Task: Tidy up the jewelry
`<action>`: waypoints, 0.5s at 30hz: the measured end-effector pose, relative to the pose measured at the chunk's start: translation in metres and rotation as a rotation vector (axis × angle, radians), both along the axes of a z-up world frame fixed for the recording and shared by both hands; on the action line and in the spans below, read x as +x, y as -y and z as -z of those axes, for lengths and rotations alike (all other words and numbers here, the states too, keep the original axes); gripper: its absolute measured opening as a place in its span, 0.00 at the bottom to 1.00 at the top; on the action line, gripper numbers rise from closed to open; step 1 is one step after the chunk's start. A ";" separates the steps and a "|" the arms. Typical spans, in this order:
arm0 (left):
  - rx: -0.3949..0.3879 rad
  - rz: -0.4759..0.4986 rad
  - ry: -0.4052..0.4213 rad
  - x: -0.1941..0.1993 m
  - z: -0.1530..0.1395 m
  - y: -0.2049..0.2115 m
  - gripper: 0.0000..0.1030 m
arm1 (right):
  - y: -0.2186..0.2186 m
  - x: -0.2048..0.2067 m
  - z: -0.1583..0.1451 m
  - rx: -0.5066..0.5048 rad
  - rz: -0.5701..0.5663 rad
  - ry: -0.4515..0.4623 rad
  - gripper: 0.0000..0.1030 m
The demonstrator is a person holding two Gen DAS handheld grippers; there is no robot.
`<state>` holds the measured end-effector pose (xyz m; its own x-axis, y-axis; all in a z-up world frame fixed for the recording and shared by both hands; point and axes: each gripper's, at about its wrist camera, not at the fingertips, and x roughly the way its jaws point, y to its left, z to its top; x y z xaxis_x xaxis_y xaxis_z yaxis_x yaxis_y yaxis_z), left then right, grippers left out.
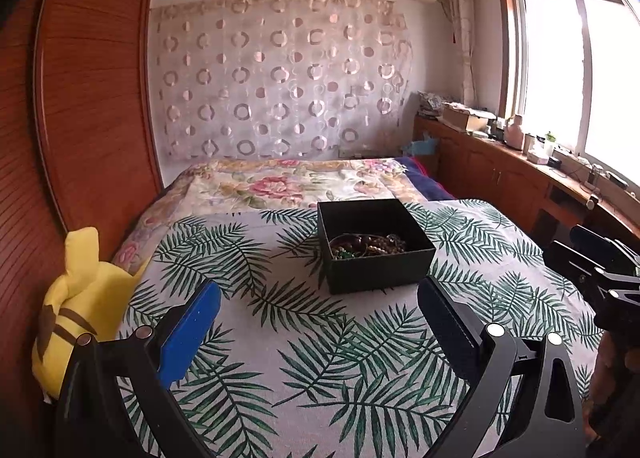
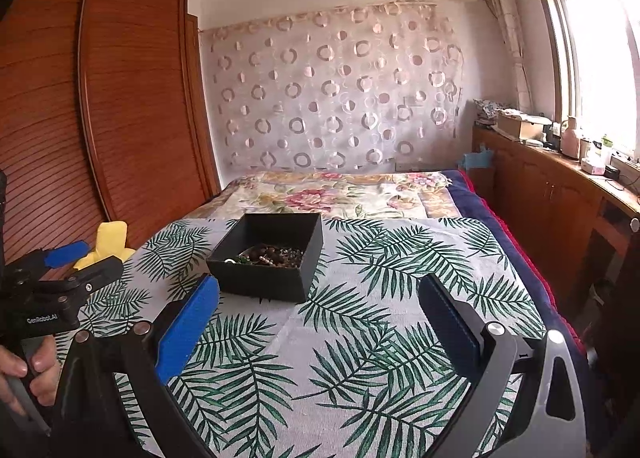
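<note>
A black open box (image 1: 376,270) stands on the leaf-print cloth (image 1: 304,342) on the bed. Inside it lies a tangle of jewelry (image 1: 366,246): brown bead strands, a few green stones. My left gripper (image 1: 320,294) is open and empty, hovering in front of the box. In the right wrist view the same box (image 2: 264,274) sits ahead and to the left, with the jewelry (image 2: 270,256) heaped in its near part. My right gripper (image 2: 318,290) is open and empty, just right of the box's near corner. The left gripper (image 2: 60,274) shows at the left edge, held by a hand (image 2: 28,370).
A yellow plush toy (image 1: 80,310) lies at the bed's left edge against the wooden wardrobe (image 1: 92,97). A floral blanket (image 1: 288,185) covers the far half of the bed. A wooden cabinet (image 1: 520,173) with clutter runs along the right under the window.
</note>
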<state>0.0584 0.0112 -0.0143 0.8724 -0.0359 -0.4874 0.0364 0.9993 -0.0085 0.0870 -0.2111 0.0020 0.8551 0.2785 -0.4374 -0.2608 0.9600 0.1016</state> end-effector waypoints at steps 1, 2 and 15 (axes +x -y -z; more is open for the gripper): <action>-0.002 0.001 0.000 -0.001 0.000 0.000 0.93 | 0.000 0.000 0.000 0.000 -0.001 0.000 0.98; -0.002 0.001 0.000 0.000 -0.001 -0.001 0.93 | 0.000 0.000 0.000 0.000 -0.001 0.001 0.98; -0.005 -0.004 0.004 -0.001 -0.002 -0.002 0.93 | 0.000 -0.001 0.001 -0.002 0.004 0.004 0.98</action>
<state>0.0571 0.0128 -0.0119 0.8746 -0.0352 -0.4836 0.0328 0.9994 -0.0134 0.0861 -0.2114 0.0011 0.8580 0.2742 -0.4343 -0.2573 0.9613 0.0986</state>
